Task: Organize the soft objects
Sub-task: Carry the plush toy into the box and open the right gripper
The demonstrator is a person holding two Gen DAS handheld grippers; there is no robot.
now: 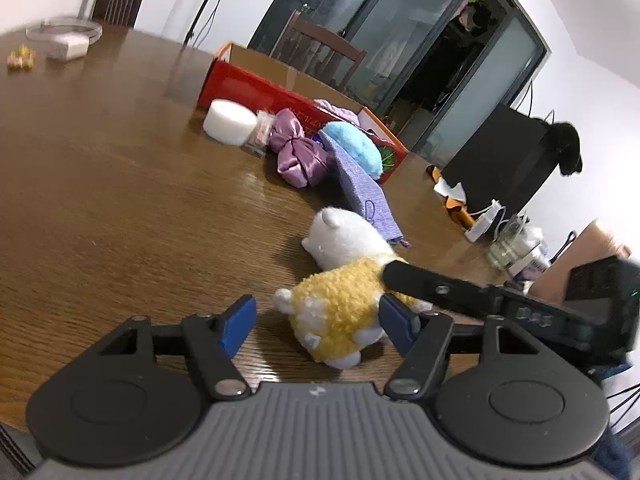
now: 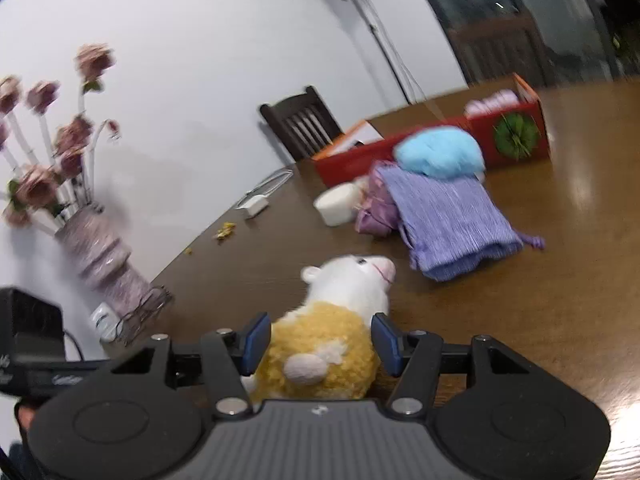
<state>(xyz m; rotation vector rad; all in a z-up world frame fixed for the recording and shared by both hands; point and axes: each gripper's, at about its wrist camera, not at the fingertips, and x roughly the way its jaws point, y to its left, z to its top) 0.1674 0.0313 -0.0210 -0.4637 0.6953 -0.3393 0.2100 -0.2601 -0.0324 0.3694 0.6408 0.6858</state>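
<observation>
A plush toy with a white head and a fuzzy yellow body lies on the wooden table. My left gripper is open around it: the right pad is at the fleece and the left pad stands clear. In the right wrist view my right gripper straddles the plush toy. Its blue pads sit close on both sides and the body looks unsqueezed. One of its black fingers lies over the toy's back. Farther off are a blue fluffy ball, a purple knitted pouch and a purple satin bundle, beside a red box.
A white round block stands left of the satin bundle. A power strip and a glass jar sit at the table's right edge. A vase of flowers and a dark chair are at the far side.
</observation>
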